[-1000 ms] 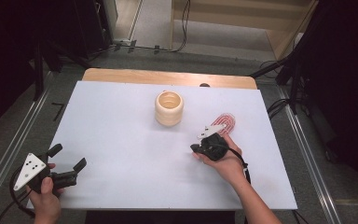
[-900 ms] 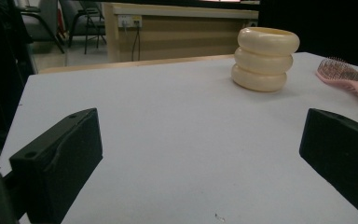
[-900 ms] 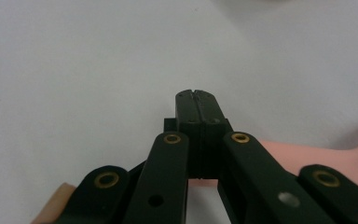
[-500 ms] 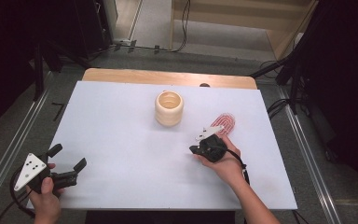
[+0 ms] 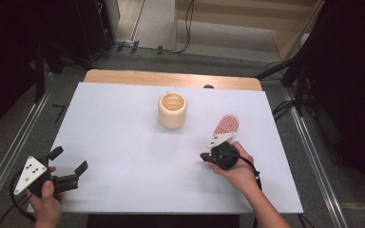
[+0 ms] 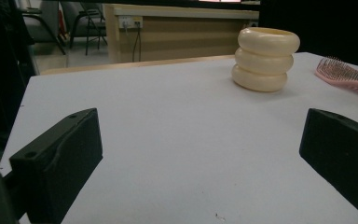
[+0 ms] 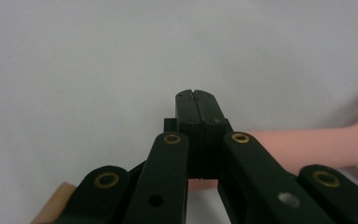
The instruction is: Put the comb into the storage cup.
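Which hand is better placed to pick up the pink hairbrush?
Right: the right gripper sits shut over the hairbrush handle. The left gripper is open at the table's near-left corner.

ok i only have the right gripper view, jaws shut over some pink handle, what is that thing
observer: a pink hairbrush, lying flat on the table with its bristles up
operator: anything else near it
observer: a cream ribbed cup stands upright to the left of the brush head, apart from it
operator: and the other hand
observer: the left gripper is at the near left corner, jaws wide open with nothing between them
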Motion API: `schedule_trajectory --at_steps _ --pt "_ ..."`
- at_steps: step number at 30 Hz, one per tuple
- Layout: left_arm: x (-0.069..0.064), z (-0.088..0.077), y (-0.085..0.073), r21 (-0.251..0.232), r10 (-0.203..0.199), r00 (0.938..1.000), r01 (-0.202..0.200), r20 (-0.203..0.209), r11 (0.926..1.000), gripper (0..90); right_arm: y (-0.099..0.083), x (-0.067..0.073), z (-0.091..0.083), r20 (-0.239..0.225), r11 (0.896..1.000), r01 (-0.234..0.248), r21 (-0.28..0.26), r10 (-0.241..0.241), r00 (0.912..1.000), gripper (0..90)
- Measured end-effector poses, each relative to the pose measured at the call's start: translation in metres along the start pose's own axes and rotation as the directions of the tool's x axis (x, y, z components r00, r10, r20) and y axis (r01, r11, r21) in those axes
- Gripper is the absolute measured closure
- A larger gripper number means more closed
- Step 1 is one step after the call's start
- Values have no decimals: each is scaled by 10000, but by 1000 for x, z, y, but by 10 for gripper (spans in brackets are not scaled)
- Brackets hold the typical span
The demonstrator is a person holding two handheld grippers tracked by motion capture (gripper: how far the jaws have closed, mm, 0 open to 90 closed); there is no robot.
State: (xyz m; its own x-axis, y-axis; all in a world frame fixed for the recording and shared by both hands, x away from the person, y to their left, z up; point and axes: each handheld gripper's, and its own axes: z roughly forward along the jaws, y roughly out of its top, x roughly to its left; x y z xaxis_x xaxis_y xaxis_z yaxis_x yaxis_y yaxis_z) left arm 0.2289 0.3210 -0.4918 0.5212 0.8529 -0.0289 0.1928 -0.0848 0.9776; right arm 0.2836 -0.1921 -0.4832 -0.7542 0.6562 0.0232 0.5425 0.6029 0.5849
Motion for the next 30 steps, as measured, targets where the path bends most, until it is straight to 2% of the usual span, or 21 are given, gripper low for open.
schedule_trajectory --at_steps 5,13,30 --pt "0 0 0 -9 -6 10000 6 -19 10000 0 -19 -5 -13 71 9999 -158 70 158 9999 884" --pt "-1 1 0 12 14 10000 -14 -34 10000 0 -36 -14 -24 135 9989 -424 214 421 9990 884" --pt "0 1 0 2 21 10000 -21 -12 10000 0 -59 -37 -38 654 9941 -891 625 850 9942 884"
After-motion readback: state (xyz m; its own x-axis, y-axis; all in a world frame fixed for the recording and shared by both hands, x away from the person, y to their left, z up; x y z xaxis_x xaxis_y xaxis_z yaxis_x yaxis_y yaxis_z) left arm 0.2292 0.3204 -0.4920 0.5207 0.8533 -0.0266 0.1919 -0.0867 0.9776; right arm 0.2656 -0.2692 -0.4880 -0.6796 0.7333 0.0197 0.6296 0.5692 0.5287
